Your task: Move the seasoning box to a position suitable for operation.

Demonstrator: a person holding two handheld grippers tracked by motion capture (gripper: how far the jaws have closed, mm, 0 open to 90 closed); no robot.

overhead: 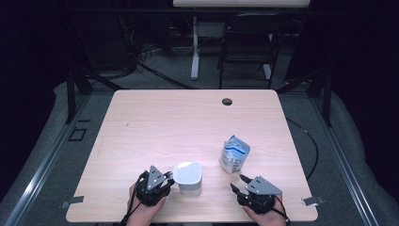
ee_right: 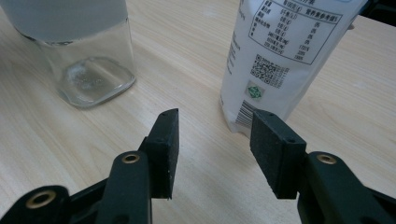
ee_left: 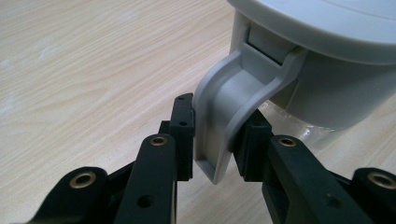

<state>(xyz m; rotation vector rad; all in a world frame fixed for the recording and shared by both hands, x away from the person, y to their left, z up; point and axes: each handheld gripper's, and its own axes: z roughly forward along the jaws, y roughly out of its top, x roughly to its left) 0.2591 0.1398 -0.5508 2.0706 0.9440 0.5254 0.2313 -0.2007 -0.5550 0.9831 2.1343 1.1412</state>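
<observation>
Left claw clamped on jar handle; right claw apart, holding nothing.

On the table (overhead: 155,117), my left hand (overhead: 143,212) lies low at the near edge, its gripper (ee_left: 212,135) level, pads pressing both sides of the grey handle (ee_left: 224,107) of the jar (overhead: 188,178). My right gripper (ee_right: 212,140) sits near the edge, jaws spread, aimed at the pouch (ee_right: 285,56) standing just beyond, untouched.
</observation>
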